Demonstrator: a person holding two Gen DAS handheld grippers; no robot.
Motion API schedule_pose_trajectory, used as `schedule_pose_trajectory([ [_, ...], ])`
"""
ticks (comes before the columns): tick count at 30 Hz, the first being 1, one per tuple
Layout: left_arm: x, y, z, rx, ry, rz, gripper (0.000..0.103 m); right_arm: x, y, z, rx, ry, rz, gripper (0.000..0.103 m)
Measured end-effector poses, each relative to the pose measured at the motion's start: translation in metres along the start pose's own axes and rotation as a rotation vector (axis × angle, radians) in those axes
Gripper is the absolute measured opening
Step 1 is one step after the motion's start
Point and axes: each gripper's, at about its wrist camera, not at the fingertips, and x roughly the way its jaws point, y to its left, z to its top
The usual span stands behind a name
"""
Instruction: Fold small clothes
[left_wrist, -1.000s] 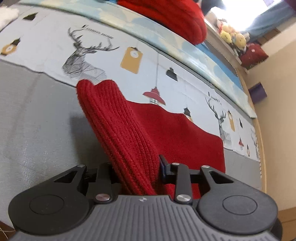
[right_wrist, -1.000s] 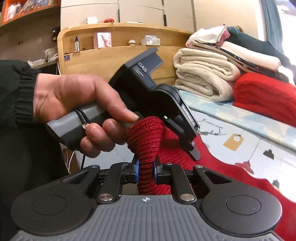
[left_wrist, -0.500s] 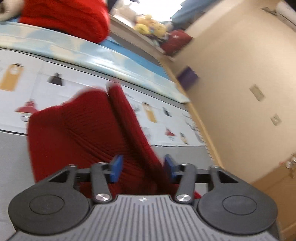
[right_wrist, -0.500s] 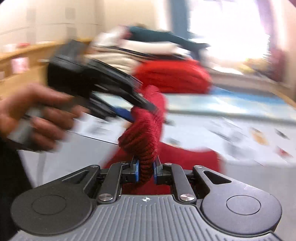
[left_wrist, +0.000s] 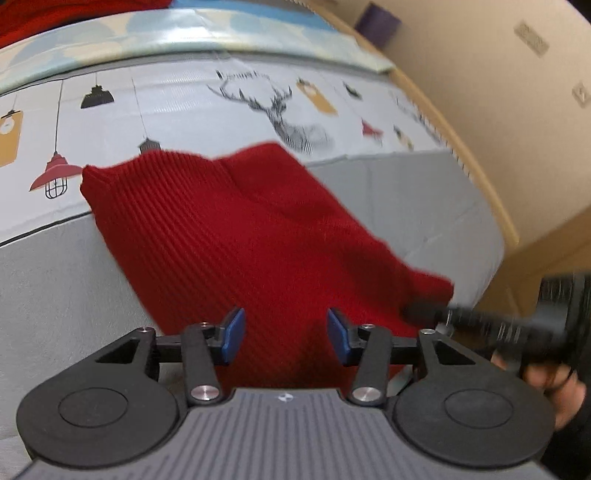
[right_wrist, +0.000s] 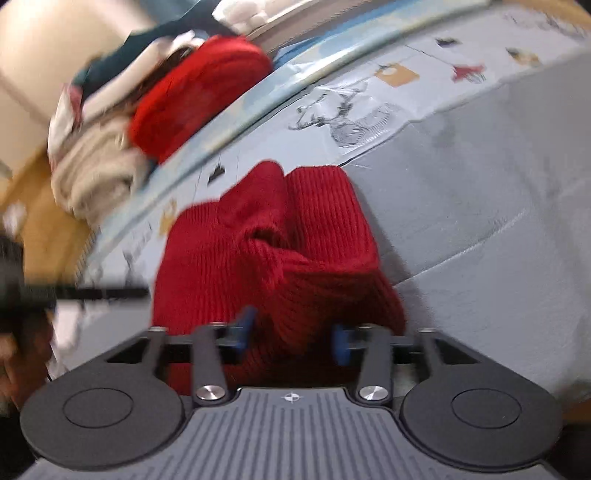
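On the bed (left_wrist: 388, 192), red knit garment (left_wrist: 258, 236) folded once; left tongs (left_wrist: 282, 334) closing empty, right tongs (right_wrist: 291, 336) opening off it; next: regrip edge at 12 o'clock.

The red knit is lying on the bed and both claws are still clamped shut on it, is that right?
Not quite. The red knit does lie on the bed, but neither claw is clamped. The left wrist view shows the left claw with its pads apart; the right wrist view shows the right claw opening, its pads off the cloth.
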Motion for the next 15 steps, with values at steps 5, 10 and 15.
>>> schedule_pose_trajectory([
  [5,0.004,-0.006,-0.008,0.064,0.022,-0.017,0.052,0.014,-0.014,0.006,0.061,0.02,0.002,0.046],
  [10,0.003,-0.025,-0.015,0.171,0.044,-0.044,0.052,-0.004,0.002,0.0,-0.076,-0.065,-0.006,0.018],
  [15,0.018,-0.041,-0.028,0.294,0.1,-0.046,0.051,-0.038,-0.001,0.002,0.014,-0.163,-0.014,0.017],
])
